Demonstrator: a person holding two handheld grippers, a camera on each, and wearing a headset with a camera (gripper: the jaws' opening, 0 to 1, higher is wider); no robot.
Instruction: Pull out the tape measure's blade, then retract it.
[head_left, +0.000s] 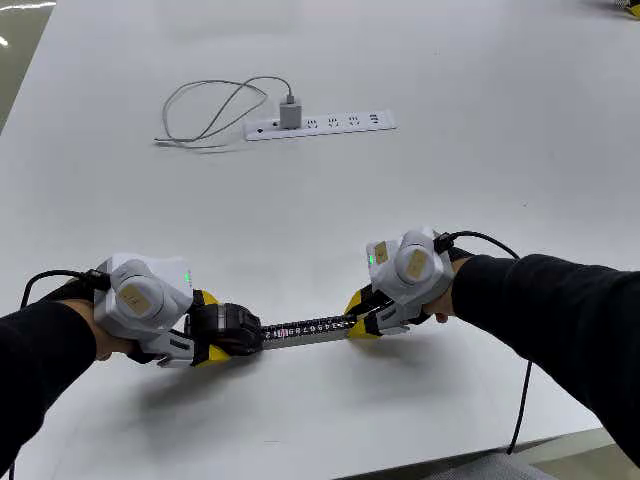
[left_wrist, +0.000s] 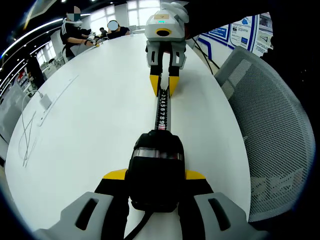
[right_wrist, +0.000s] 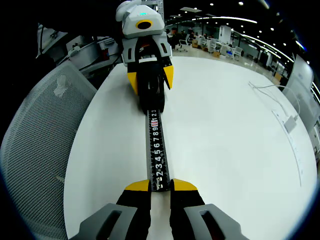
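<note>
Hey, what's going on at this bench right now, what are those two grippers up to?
A person is working a tape measure with two hand-held grippers at a white table. The left gripper is clamped on the black tape measure case, and the right gripper pinches the end of the blade. A short length of blade is drawn out, stretched straight between them. A power strip with a charger and cable lies farther back.

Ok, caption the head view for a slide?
With the blade partly out above the table, left tongs grip the case and right tongs pinch the blade's tip.
</note>
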